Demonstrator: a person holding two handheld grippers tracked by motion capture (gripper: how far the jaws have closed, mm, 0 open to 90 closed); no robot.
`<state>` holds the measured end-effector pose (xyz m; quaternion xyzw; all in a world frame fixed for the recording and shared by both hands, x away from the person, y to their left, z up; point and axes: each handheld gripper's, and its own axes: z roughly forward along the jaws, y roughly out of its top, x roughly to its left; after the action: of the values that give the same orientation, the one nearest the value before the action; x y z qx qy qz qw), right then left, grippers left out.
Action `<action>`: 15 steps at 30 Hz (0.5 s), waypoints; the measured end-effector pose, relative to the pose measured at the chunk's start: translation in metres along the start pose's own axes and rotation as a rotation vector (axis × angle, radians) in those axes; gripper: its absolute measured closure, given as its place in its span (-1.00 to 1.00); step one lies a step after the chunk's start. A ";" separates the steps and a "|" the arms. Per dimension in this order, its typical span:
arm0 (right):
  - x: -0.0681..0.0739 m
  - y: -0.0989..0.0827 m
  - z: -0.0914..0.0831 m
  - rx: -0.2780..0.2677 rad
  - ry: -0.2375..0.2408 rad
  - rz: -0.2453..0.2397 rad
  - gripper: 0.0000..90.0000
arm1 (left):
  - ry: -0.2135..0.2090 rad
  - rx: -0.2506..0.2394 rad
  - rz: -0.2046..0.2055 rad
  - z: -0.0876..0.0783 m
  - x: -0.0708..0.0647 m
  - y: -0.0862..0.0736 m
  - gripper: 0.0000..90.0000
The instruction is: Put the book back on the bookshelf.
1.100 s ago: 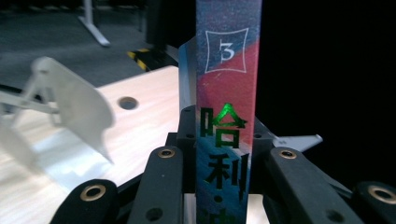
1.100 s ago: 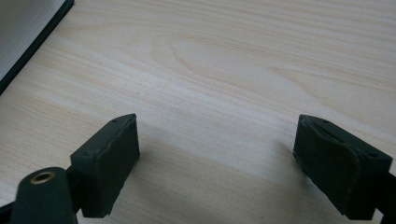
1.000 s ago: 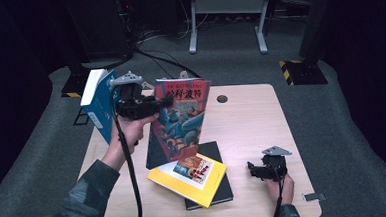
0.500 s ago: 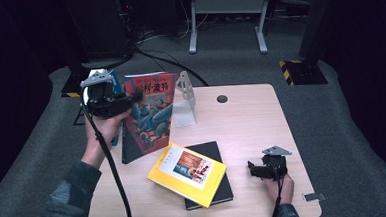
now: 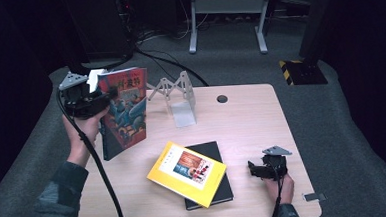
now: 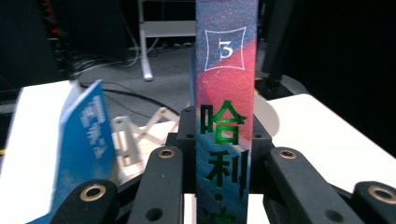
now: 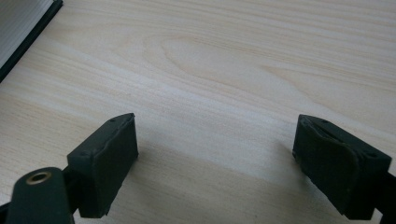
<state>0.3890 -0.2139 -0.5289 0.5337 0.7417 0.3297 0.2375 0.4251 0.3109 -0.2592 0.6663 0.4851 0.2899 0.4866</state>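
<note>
1. At the table's left edge, a colourful book [image 5: 123,112] stands upright above the table [image 5: 251,120], its spine clamped between the left gripper's [image 5: 105,98] jaws.
2. Beside it stands a grey bookend [image 5: 178,97].
3. Near the table's front right, the right gripper [image 5: 254,169] rests with jaws wide and empty.

Wood table [image 5: 251,120], grey carpet [image 5: 341,110], dark room

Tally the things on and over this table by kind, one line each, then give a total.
Books: 4 (illustrated book clamped upright in the left hand-held gripper, blue book behind it, yellow book lying on the black book)
Bookends: 1 (grey folding bookend)
Hand-held grippers: 2 (the right hand-held gripper rests open on the table)
Total: 7
</note>
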 end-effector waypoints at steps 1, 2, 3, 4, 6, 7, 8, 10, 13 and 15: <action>0.000 0.000 0.000 0.000 0.000 0.001 -0.70 | 0.021 -0.004 -0.002 -0.001 0.004 -0.001 0.65; 0.000 0.000 0.000 0.000 0.000 0.001 -0.70 | 0.021 -0.004 -0.002 -0.001 0.004 -0.001 0.65; 0.000 0.000 0.000 0.000 -0.001 0.000 -0.70 | 0.046 -0.007 0.001 -0.002 0.009 -0.002 0.65; 0.000 0.000 0.000 0.000 -0.001 0.001 -0.70 | 0.077 -0.017 -0.001 -0.003 0.015 -0.003 0.66; 0.000 0.000 0.000 0.000 -0.001 0.001 -0.70 | 0.106 -0.024 -0.008 -0.003 0.021 -0.005 0.65; 0.000 0.000 0.000 0.000 -0.001 0.001 -0.70 | 0.123 -0.028 -0.011 -0.003 0.025 -0.007 0.65; 0.000 0.000 0.000 0.000 -0.001 0.001 -0.70 | 0.123 -0.028 -0.011 -0.003 0.025 -0.007 0.65; 0.000 0.000 0.000 -0.001 -0.002 0.003 -0.70 | 0.159 -0.032 -0.024 -0.002 0.033 -0.011 0.65; 0.000 0.000 0.000 -0.001 -0.002 0.004 -0.70 | 0.193 -0.037 -0.032 0.003 0.040 -0.014 0.65; 0.000 0.000 0.000 -0.001 -0.002 0.004 -0.70 | 0.212 -0.042 -0.035 0.006 0.041 -0.016 0.65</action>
<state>0.3891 -0.2140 -0.5289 0.5354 0.7403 0.3298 0.2378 0.4392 0.3481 -0.2797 0.6129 0.5391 0.3603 0.4515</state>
